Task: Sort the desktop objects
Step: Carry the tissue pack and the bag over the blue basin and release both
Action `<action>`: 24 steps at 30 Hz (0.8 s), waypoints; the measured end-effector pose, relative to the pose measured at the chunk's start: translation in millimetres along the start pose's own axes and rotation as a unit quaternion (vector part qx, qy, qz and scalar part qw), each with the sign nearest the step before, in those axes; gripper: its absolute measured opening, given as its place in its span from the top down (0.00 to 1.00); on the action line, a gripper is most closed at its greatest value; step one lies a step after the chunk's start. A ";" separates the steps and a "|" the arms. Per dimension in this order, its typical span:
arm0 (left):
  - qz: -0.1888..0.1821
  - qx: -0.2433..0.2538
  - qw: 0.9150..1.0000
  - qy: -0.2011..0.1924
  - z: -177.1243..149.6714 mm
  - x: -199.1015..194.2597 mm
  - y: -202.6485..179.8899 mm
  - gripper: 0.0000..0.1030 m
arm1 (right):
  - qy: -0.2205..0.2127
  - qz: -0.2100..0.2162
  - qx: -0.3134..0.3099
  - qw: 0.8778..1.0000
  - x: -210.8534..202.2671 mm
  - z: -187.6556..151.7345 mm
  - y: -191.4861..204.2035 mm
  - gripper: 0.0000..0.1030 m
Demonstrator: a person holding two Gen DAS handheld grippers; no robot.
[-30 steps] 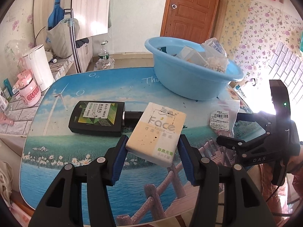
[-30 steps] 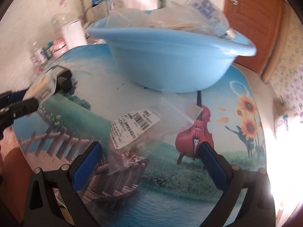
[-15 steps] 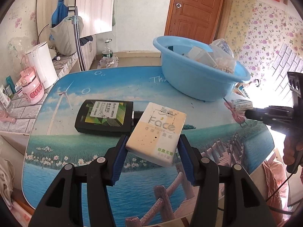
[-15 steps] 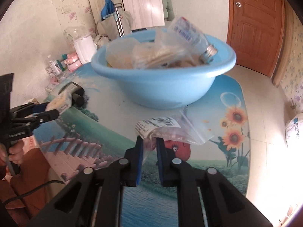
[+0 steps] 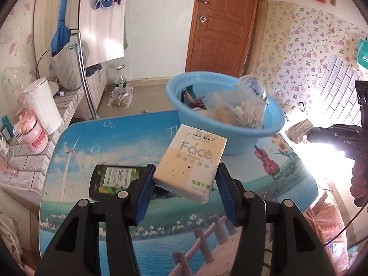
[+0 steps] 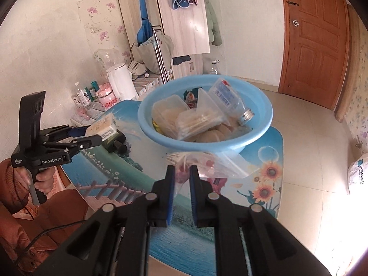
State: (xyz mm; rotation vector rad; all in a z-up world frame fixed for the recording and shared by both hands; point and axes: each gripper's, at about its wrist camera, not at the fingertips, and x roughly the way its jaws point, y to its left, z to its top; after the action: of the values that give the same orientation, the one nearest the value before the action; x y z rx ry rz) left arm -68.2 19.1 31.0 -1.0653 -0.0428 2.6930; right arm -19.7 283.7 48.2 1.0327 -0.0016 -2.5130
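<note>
The counter, with its printed landscape top, carries a blue basin near its far edge, already heaped with packets, clear boxes and a bottle. A flat black box lies on the counter toward its left edge, nearer the front.

The left gripper grasps a tissue pack across its short width, lifted clear of the counter; the pack's long axis runs away from the fingers and points toward the basin, whose near rim lies just beyond the pack's far end.

The right gripper is clenched on the edge of a clear plastic bag, which hangs in front of the fingers, off the counter, with the basin straight ahead and just past it.

Both loads look bound for the basin. The right hand's bag seems the nearer to the rim, so it would likely go in first; either hand needs to carry forward over the near rim before letting go.
</note>
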 end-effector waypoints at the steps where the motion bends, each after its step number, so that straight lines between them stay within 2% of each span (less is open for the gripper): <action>1: -0.003 0.000 1.000 -0.002 5.2 -0.6 -1.5 0.49 | -0.005 0.002 -0.001 1.000 -2.1 4.3 0.2 0.88; 4: -0.018 -0.003 1.000 -0.011 24.8 -1.3 -6.8 0.49 | -0.023 0.012 -0.003 1.000 -5.3 20.0 1.0 0.88; 6: -0.022 0.005 1.000 -0.022 39.1 -0.2 -12.2 0.49 | -0.031 0.016 -0.005 0.999 -3.4 29.9 -0.2 0.94; 9: -0.025 0.016 0.999 -0.032 55.8 7.4 -18.5 0.49 | -0.033 0.017 -0.008 0.999 3.4 39.7 -4.8 0.94; 13: -0.031 0.014 0.999 -0.037 67.5 21.5 -23.5 0.49 | -0.022 0.018 -0.013 1.000 10.4 33.2 -12.3 0.93; 14: -0.032 0.013 0.999 -0.037 68.4 23.3 -24.1 0.49 | -0.015 0.013 -0.011 1.000 11.8 27.9 -14.7 0.90; 16: -0.036 0.012 0.999 -0.037 67.8 27.1 -25.1 0.49 | -0.006 0.007 -0.005 1.000 14.9 13.2 -18.8 0.68; 17: -0.036 0.011 0.999 -0.036 67.3 28.4 -24.5 0.49 | -0.003 0.013 0.000 1.000 17.5 4.7 -21.2 0.44; 18: -0.036 0.009 0.999 -0.034 65.7 30.1 -23.6 0.49 | 0.005 0.019 0.005 1.000 22.4 -5.2 -23.2 0.27; 24: -0.028 -0.005 0.999 -0.021 53.5 33.0 -14.0 0.49 | 0.051 -0.017 -0.004 0.999 59.9 -34.9 -22.3 0.26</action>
State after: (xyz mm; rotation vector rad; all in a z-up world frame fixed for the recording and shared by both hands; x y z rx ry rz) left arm -124.6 43.8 49.8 -0.9942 -0.0937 2.6673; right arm -42.8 286.6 -20.8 1.1655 0.0571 -2.4863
